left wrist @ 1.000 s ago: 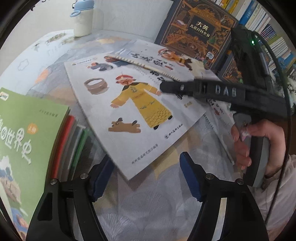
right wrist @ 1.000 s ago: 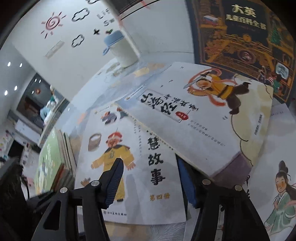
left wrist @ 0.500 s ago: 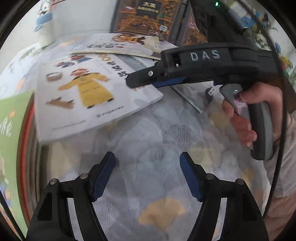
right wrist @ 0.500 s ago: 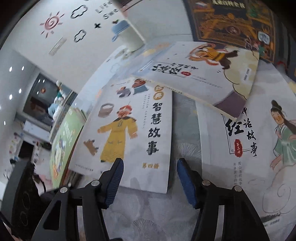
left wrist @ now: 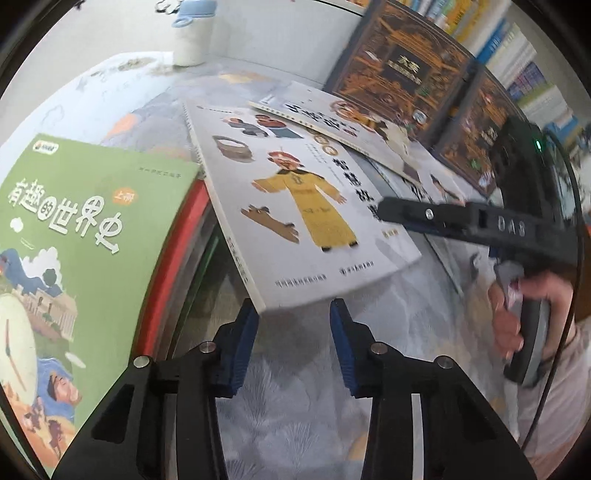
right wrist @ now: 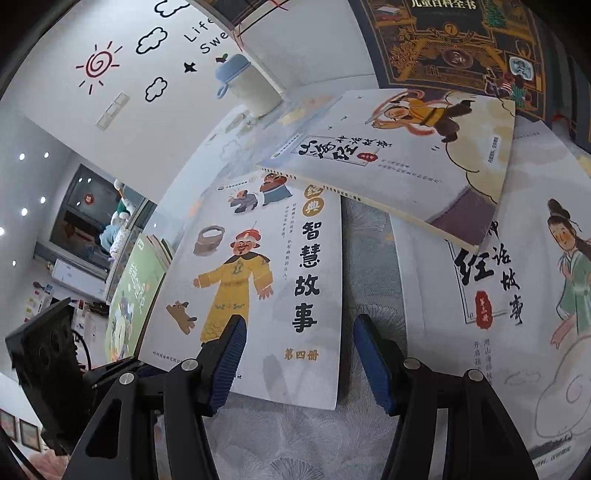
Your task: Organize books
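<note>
Looking down over a table (left wrist: 303, 417) draped in a soft grey-blue cloth printed with pale fan-shaped leaves and a few orange ones, I am seeing a white wall behind it with a red sun doodle (right wrist: 98, 66), outlined clouds and a light switch. A white bottle with a pale blue cap (left wrist: 192, 33) is standing upright at the far edge of the table. Along the back, large dark encyclopedia volumes (left wrist: 402, 70) with ornate gold-brown covers are standing upright, and a row of colourful spines (left wrist: 517, 59) is showing on a shelf behind them.

My left gripper (left wrist: 293, 325) is closing its blue ribbed pads around the near corner of the yellow-robed story book (left wrist: 306, 221), a thin, glossy white paperback; the corner is lying between the pads, and I cannot tell whether they are pressing on it. That book is resting tilted, its left edge propped on a stack of books (left wrist: 177, 258) with red and green edges, topped by a green history book (left wrist: 74, 236).

My right gripper (right wrist: 299, 354) is hanging with its pads spread, gripping nothing, over the same book's lower right corner and the cloth beside it. A monkey-king book (right wrist: 406, 155) is lying across the top of the yellow-robed one, overlapping also a white book showing a lady in green (right wrist: 517, 295) to the right.

In the left wrist view, my right hand (left wrist: 517, 314) is wrapping the grey handle of its gripper.
</note>
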Action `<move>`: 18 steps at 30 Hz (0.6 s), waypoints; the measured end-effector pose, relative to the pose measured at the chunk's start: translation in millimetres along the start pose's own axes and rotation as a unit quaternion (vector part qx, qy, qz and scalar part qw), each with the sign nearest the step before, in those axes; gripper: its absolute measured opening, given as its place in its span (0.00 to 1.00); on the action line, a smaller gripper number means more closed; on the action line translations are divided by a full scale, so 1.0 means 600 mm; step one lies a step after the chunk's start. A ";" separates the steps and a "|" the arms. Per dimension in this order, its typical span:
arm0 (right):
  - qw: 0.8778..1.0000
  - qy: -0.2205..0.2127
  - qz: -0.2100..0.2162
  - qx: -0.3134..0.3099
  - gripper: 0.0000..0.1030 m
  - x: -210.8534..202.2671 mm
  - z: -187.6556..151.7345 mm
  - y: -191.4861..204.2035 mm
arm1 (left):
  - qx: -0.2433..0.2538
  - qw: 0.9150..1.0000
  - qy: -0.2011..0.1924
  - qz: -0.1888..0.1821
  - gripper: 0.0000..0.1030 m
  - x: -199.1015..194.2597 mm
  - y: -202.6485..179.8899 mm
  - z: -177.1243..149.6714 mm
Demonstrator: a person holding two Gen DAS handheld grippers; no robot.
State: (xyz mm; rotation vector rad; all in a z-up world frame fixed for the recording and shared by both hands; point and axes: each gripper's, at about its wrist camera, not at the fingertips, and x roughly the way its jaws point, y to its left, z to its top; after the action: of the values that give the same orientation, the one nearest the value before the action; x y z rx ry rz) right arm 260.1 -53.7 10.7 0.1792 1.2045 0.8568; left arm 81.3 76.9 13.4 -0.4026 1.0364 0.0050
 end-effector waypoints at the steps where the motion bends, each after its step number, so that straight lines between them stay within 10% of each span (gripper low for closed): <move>1: 1.000 -0.001 0.001 -0.002 0.57 0.000 0.000 0.001 | -0.005 1.000 0.000 -0.003 0.35 0.001 0.001 0.000; 12: 0.999 -0.016 0.027 -0.014 0.57 -0.005 -0.011 -0.003 | -0.070 0.995 -0.041 -0.062 0.27 -0.011 0.014 -0.002; 18: 0.999 -0.022 0.026 -0.016 0.58 -0.004 -0.014 0.001 | -0.109 0.990 0.010 -0.089 0.28 0.020 0.032 0.000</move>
State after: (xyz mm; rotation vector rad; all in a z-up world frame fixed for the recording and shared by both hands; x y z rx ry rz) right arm 252.2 -57.2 9.7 0.2030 1.1482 0.9127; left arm 83.7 92.5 -2.7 -0.6945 1.0194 -0.0446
